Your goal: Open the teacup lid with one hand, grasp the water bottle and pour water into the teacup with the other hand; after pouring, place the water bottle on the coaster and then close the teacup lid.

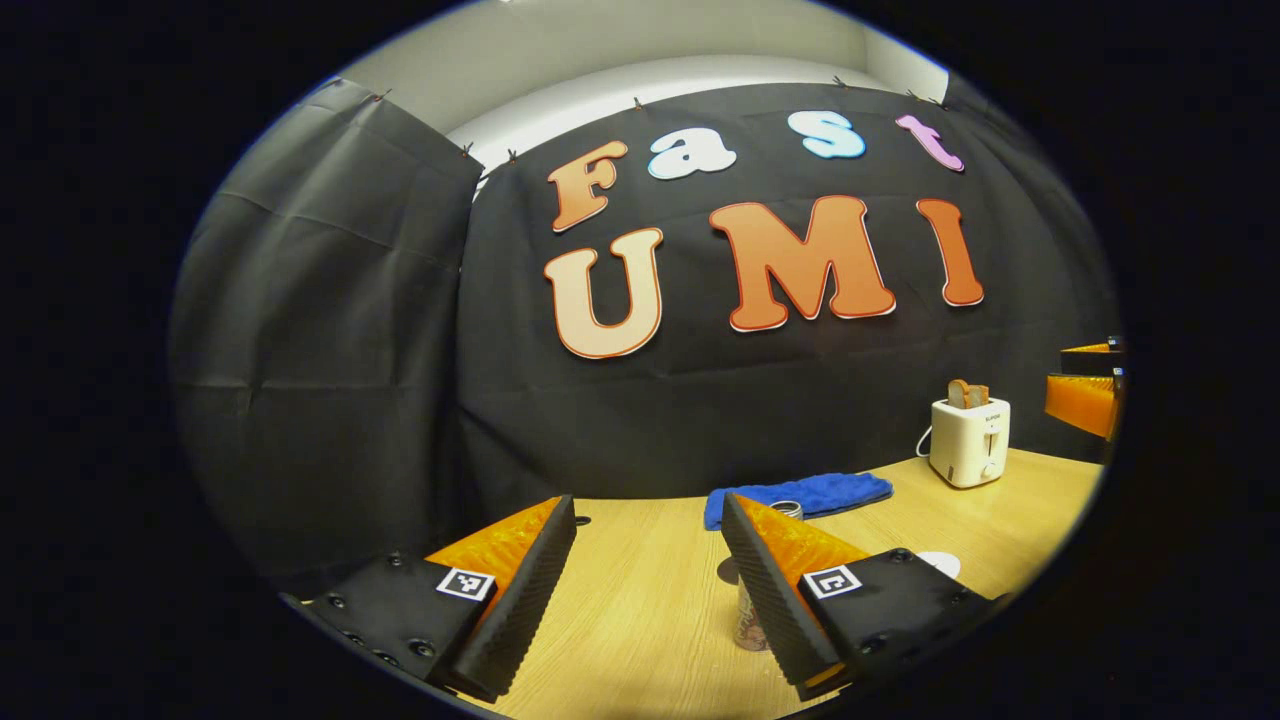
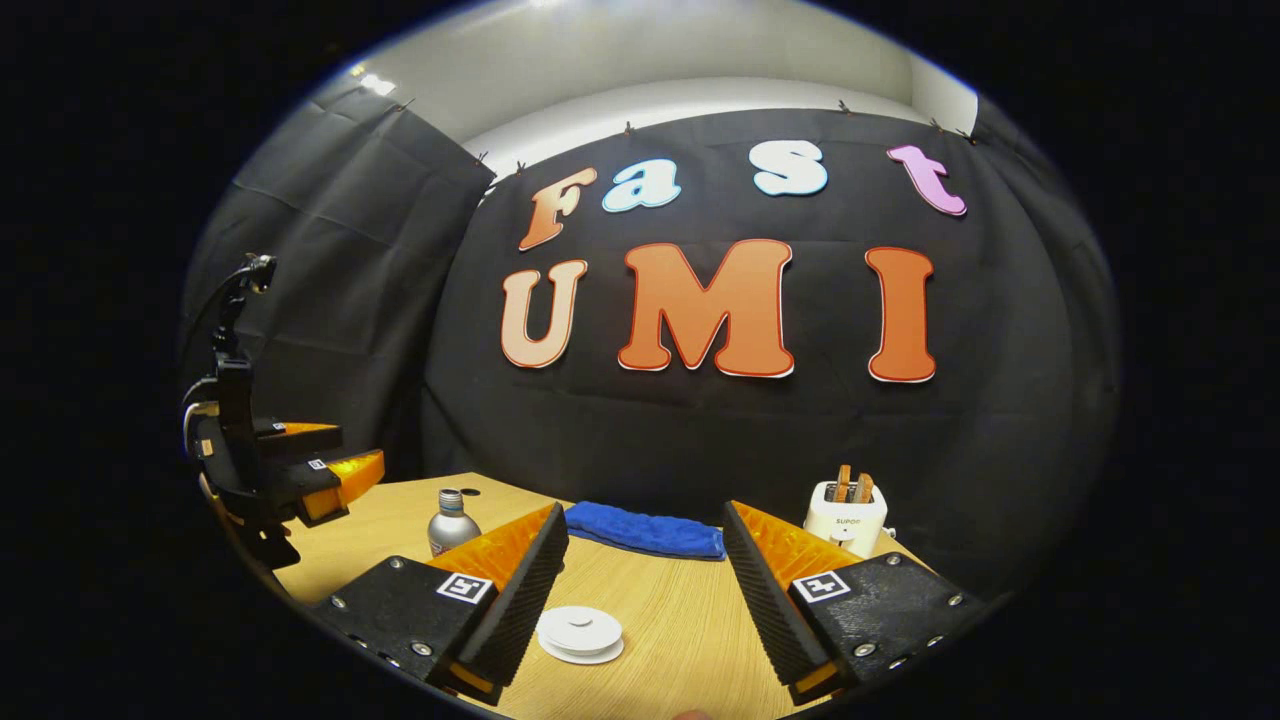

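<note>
In the right gripper view a white lidded teacup (image 2: 580,632) sits low on the wooden table (image 2: 680,610), just ahead of my open right gripper (image 2: 645,515), whose fingers hold nothing. A silver water bottle (image 2: 452,522) stands upright farther left. Beyond it hovers my left gripper (image 2: 345,455), above the table's left edge. In the left gripper view my left gripper (image 1: 648,510) is open and empty. The bottle (image 1: 748,625) is mostly hidden behind its right finger. The white teacup (image 1: 942,563) peeks out past that finger. My right gripper (image 1: 1075,375) is at the far right edge.
A folded blue towel (image 2: 645,530) lies at the back of the table against the black cloth wall. A white toaster (image 2: 846,515) with toast in it stands at the back right. A small dark round patch (image 1: 727,572) lies on the wood beside the bottle.
</note>
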`<state>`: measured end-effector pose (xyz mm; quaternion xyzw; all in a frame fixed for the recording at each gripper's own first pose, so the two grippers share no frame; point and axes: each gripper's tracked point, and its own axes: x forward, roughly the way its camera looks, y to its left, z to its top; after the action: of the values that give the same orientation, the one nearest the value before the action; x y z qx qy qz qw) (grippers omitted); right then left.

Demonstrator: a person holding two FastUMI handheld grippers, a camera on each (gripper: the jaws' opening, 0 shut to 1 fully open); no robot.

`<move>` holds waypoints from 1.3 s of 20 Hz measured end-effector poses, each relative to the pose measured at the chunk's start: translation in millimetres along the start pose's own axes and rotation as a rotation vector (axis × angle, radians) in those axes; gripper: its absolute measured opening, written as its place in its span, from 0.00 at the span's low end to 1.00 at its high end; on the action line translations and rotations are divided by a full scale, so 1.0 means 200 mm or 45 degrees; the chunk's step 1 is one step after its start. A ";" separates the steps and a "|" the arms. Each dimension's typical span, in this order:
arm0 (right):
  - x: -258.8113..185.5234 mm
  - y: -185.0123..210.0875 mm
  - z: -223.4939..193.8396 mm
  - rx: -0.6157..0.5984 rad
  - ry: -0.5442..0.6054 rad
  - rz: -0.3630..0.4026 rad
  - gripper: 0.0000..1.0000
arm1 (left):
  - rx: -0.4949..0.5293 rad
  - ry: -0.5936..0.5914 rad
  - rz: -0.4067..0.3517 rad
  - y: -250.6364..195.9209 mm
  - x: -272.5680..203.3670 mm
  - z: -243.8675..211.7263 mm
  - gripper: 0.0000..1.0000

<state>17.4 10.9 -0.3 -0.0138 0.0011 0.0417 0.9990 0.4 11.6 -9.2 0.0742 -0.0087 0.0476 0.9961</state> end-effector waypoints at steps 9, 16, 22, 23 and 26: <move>0.10 0.08 -0.31 0.056 0.168 0.036 0.95 | -0.088 0.021 -0.158 -0.21 0.04 -0.08 0.96; 0.18 0.25 -0.58 0.088 0.364 0.139 0.90 | -0.128 0.092 -0.244 -0.28 0.00 -0.19 0.98; 0.25 0.30 -0.76 0.072 0.488 0.156 0.76 | -0.129 0.136 -0.274 -0.31 0.00 -0.26 0.98; 0.26 0.31 -0.79 0.071 0.502 0.170 0.71 | -0.125 0.143 -0.280 -0.31 0.00 -0.28 0.98; 0.28 0.30 -0.85 0.052 0.545 0.158 0.64 | -0.124 0.158 -0.294 -0.33 0.01 -0.30 0.98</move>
<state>68.7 71.1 -172.6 -0.0020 0.2147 0.0992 0.9716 8.5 -44.4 -79.0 0.0232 0.0591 -0.0633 0.9960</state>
